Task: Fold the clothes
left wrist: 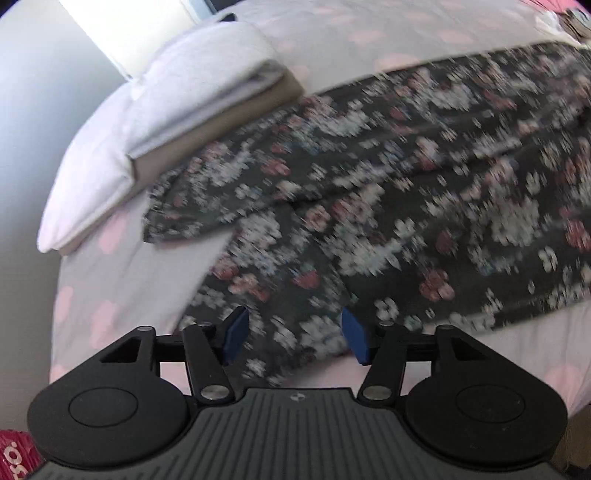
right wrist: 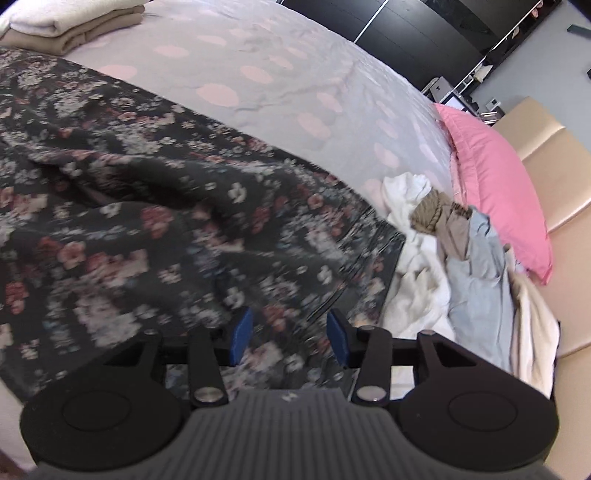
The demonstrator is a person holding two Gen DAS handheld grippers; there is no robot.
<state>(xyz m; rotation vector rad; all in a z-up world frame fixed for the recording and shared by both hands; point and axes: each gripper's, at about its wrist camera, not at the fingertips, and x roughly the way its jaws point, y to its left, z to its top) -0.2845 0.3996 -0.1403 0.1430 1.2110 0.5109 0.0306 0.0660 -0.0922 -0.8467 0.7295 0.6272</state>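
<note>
In the left wrist view, the left gripper (left wrist: 295, 336) hung above the near edge of the dark floral garment (left wrist: 369, 184), its blue pads (left wrist: 236, 332) spread apart with nothing pinched between them; the cloth lay below and beyond the fingers, released. The garment stretched away across the pale bedsheet with pink spots (left wrist: 110, 295), one narrow part, probably a sleeve though blur made it hard to say, reaching toward the folded stack of white and tan cloth (left wrist: 207, 92) that sat just beyond the garment's far left end. A white pillow (left wrist: 85, 184) lay beside that stack.

In the right wrist view, the right gripper (right wrist: 290, 336) also stood with its jaws parted and empty, held over the near right part of the floral garment (right wrist: 147, 203), which lay rumpled under and beyond the fingers. To the right of the garment's edge, touching or nearly so, lay a heap of unfolded clothes (right wrist: 461, 266) in white, tan and light blue. Past that heap rested a pink pillow (right wrist: 498, 184). The folded stack (right wrist: 74, 26) showed beyond the garment's far left corner on the spotted bedsheet (right wrist: 277, 74).
</note>
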